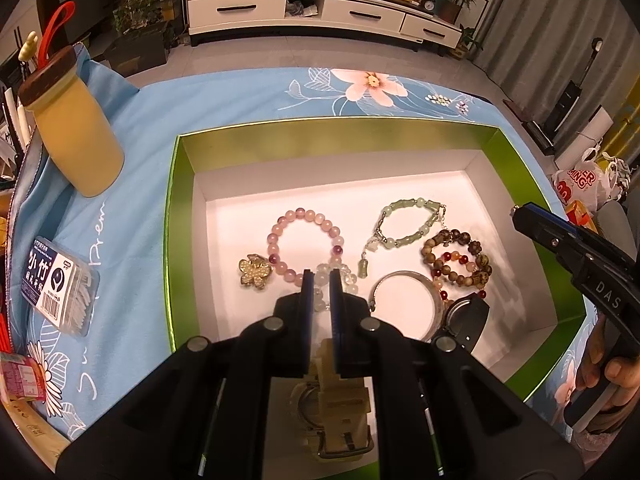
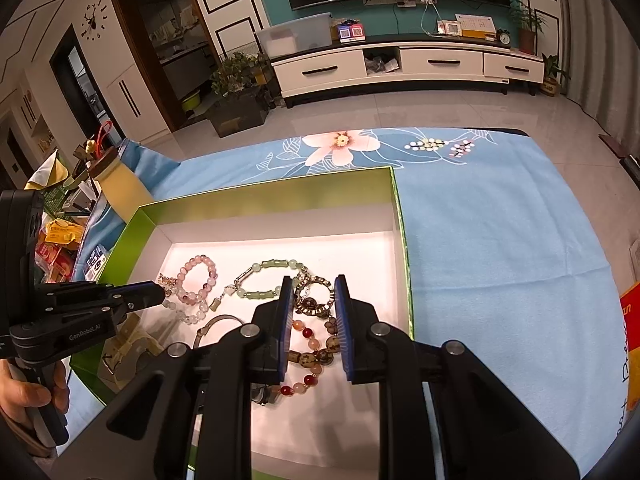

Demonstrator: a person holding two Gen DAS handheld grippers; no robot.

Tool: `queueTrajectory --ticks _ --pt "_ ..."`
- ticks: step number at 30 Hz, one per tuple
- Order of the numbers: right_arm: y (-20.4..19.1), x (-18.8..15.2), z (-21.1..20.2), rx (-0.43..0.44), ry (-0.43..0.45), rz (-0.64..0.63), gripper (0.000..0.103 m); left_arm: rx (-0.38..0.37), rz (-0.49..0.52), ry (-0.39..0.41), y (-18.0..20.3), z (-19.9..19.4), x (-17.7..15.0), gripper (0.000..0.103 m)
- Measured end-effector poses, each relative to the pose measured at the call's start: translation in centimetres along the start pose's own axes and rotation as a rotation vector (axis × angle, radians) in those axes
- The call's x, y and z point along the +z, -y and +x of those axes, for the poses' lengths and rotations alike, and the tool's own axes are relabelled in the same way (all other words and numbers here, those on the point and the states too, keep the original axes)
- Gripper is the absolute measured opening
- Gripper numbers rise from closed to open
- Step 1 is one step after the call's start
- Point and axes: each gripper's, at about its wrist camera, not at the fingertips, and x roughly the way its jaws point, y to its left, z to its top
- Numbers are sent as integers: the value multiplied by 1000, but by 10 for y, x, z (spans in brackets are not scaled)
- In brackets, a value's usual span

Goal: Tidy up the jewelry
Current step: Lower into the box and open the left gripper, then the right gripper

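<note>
A living room with pale floor tiles and a long white TV cabinet (image 2: pixel 404 66) lies beyond a table covered in a soft blue cloth (image 2: pixel 500 240) printed with a pink flower. On the cloth sits a shallow cardboard box (image 1: pixel 182 208), glossy green on its walls and plain white inside, holding the jewelry.

Inside it lie a round pink bead bracelet (image 1: pixel 304 246), a pale green bracelet (image 1: pixel 408 222) of tube-shaped stones with a thin chain, a coil of speckled brown beads (image 1: pixel 456 258) mixed with red and amber ones, a smooth clear bangle (image 1: pixel 408 306), and a knobbly gold flower brooch (image 1: pixel 255 271) touching the pink bracelet.

The left gripper (image 1: pixel 322 286) hangs low over a string of clear beads, its jaws narrowed to a slim gap; whether they pinch the beads cannot be told. Under it a cream watch (image 1: pixel 340 412) is mostly hidden by the black arms. The right gripper (image 2: pixel 312 300) hovers over the brown coil with its jaws spread apart, holding nothing.

Only the left view shows a yellow jar (image 1: pixel 76 136) with a dark lid and a clear plastic box of picks (image 1: pixel 60 286). Only the right view shows the wall clock (image 2: pixel 94 20) and the left hand (image 2: pixel 28 396) on its grip. A dark object beside the bangle is cut off and hard to identify.
</note>
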Motion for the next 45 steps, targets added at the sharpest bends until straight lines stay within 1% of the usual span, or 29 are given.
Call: queueTrajectory --ticks 16,39,45 --pt "2 -1 5 -10 -17 1 21 14 0 -13 -2 3 0 7" --pt "4 0 7 -22 -31 17 21 13 -2 -26 -1 8 1 7" --pt "5 0 6 -28 -28 19 21 12 0 -26 -1 8 2 13"
